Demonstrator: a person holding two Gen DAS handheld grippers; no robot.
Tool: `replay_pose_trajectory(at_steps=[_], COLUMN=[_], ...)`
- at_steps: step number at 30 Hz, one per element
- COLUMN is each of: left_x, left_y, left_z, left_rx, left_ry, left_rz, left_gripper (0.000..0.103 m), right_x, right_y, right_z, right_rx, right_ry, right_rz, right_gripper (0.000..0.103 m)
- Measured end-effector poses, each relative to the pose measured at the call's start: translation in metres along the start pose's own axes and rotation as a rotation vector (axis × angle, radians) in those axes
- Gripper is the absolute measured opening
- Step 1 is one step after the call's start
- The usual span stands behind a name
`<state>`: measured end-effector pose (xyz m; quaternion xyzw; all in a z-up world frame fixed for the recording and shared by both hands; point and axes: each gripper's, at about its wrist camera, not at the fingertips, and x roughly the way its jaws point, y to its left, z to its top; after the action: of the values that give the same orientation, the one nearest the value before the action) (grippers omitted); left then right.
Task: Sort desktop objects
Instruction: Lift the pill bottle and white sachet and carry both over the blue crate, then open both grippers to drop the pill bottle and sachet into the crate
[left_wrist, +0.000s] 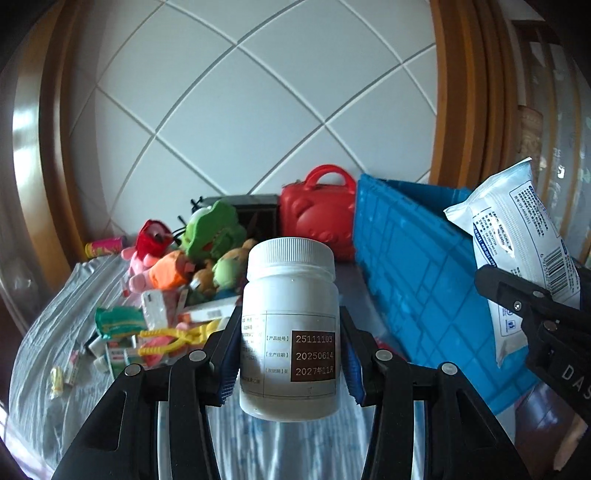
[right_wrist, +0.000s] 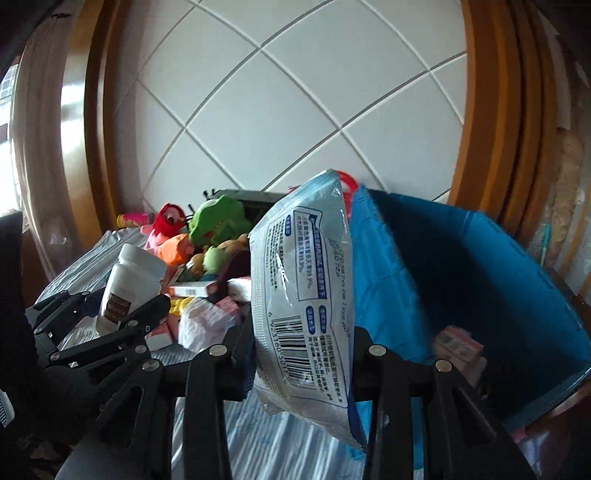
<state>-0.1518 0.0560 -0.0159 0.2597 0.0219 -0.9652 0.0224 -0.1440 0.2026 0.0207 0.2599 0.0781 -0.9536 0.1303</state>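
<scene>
My left gripper (left_wrist: 290, 354) is shut on a white pill bottle (left_wrist: 290, 325) with a ribbed cap and a brown date label, held upright above the cloth-covered table. My right gripper (right_wrist: 301, 354) is shut on a white and blue wipes pack (right_wrist: 301, 291) with a barcode, held on edge beside the blue bin (right_wrist: 461, 266). The left wrist view shows the pack (left_wrist: 517, 251) and the right gripper (left_wrist: 535, 314) at the far right. In the right wrist view, the bottle (right_wrist: 129, 284) and the left gripper (right_wrist: 122, 317) sit at the left.
The blue bin (left_wrist: 413, 277) stands open at the right with a small box (right_wrist: 458, 347) inside. A red case (left_wrist: 317, 210) and a dark box stand at the back. Plush toys (left_wrist: 199, 254), a yellow plastic toy (left_wrist: 173, 339) and several small boxes litter the table (left_wrist: 55, 332).
</scene>
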Motion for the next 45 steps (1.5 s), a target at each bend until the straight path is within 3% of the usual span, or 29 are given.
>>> replay_pose_trajectory(at_steps=[9,14,18,23,29,33,36,38,45], left_x=[-0.004,0.014,0.045,0.069,0.072,0.067,0.068,0.068,0.068], left_y=[-0.185,-0.276,-0.329,-0.36,-0.375,-0.378,-0.379,-0.378,-0.375], left_z=[0.051,0.059,0.048,0.035,0.031,0.032,0.033,0.033,0.034], left_rx=[0.063,0.094,0.146,0.171,0.186,0.198,0.201,0.199,0.179], left_ry=[-0.128,-0.082,0.032,0.115,0.136,0.117,0.11,0.109,0.101], left_rz=[-0.084,-0.101,-0.094,-0.073,-0.061,-0.046,-0.036,-0.031,-0.022], left_gripper=[0.046,0.046,0.046,0.046,0.047,0.065,0.069,0.07,0.07], right_x=[-0.035,-0.028,-0.011,0.011,0.028,0.031,0.03,0.029,0.021], right_y=[-0.191,-0.277,-0.328,-0.366,-0.386,-0.39,-0.39,-0.391,-0.393], right_z=[-0.001,-0.016,-0.036,-0.053,-0.061,-0.063,-0.063,-0.062,-0.063], right_rx=[0.061,0.078,0.117,0.142,0.152,0.166,0.167,0.162,0.158], right_ry=[-0.088,-0.039,0.012,0.07,0.096,0.1,0.1,0.1,0.093], right_rz=[-0.117,-0.145,-0.144,-0.132,-0.111,-0.125,-0.135,-0.138,-0.142], right_gripper=[0.035,0.035,0.035,0.035,0.035,0.037,0.05,0.065,0.066])
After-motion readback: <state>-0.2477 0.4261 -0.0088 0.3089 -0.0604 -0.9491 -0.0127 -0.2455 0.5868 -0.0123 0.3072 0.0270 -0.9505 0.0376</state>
